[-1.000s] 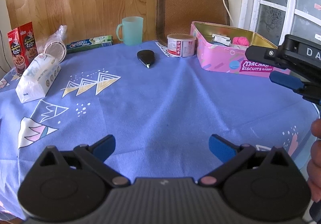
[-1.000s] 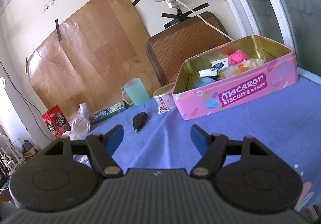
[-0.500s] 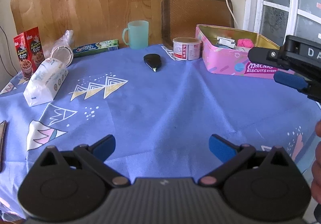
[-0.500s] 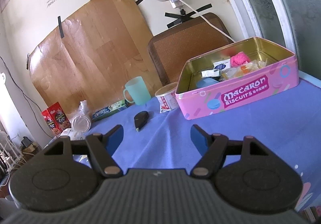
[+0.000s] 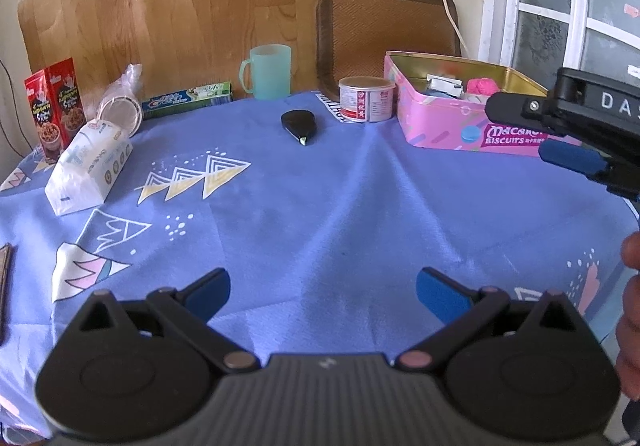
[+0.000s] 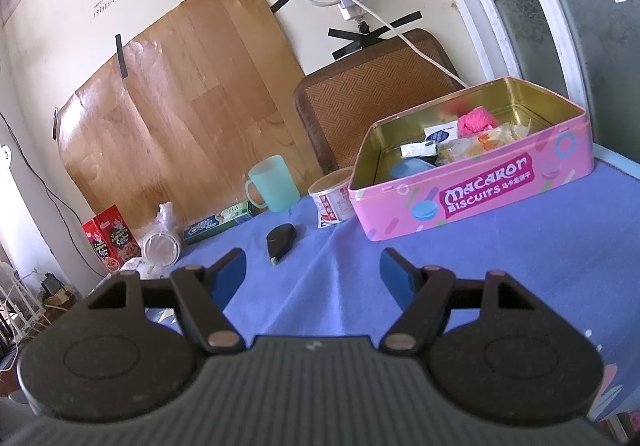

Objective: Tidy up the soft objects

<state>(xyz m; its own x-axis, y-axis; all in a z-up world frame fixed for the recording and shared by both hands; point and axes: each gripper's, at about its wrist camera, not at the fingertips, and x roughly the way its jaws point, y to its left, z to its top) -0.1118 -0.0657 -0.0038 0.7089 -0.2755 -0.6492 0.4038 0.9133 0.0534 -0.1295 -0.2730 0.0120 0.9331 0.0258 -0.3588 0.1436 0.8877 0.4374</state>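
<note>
Pink tin holds soft bits; one tissue pack is left out

White tissue pack lies well left of the pink biscuit tin on the blue-clothed table, long axis running away from the camera, ahead-left of the left tongs. Left tongs are nearer; right tongs face the tin. Both gape wide, empty. Since the earlier frames the left view has pulled back slightly, nothing else moved.
</note>
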